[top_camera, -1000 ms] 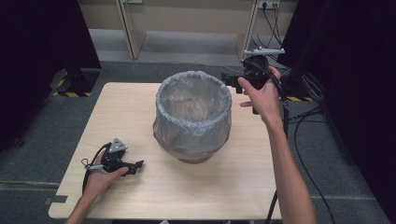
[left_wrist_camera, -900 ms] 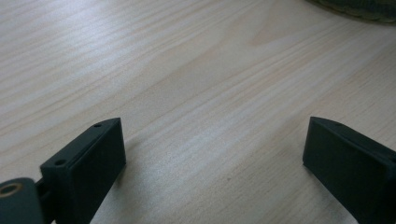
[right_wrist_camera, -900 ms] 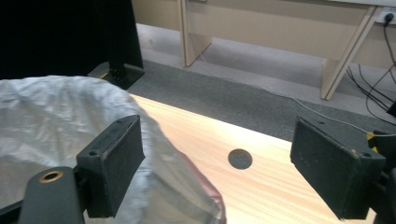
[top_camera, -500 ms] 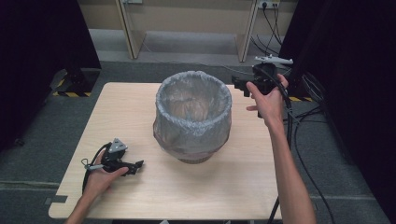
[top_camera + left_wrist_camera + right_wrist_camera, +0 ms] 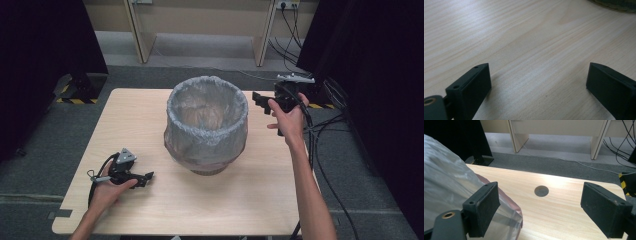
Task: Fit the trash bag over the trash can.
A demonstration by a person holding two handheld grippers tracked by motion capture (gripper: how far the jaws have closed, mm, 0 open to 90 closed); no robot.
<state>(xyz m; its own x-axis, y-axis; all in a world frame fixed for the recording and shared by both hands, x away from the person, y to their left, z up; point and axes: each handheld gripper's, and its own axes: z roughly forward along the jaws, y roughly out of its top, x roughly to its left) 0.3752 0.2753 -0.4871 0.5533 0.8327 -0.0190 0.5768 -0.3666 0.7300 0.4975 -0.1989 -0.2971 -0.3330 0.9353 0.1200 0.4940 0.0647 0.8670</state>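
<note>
While the left gripper (image 5: 145, 178) rests on the table (image 5: 250, 200), jaws spread, the right gripper (image 5: 258, 99) hangs beside the bag-lined bin (image 5: 206, 125), jaws spread, holding nothing.

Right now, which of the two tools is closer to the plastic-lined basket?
The right tool. It is raised beside the basket rim, its jaws open and pointing at the liner. The left tool rests low on the table, apart from the basket's base.

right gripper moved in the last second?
Yes. The right gripper has drifted right, away from the bin, toward the table edge, and its jaws stand open. The bin looks unmoved.
</note>
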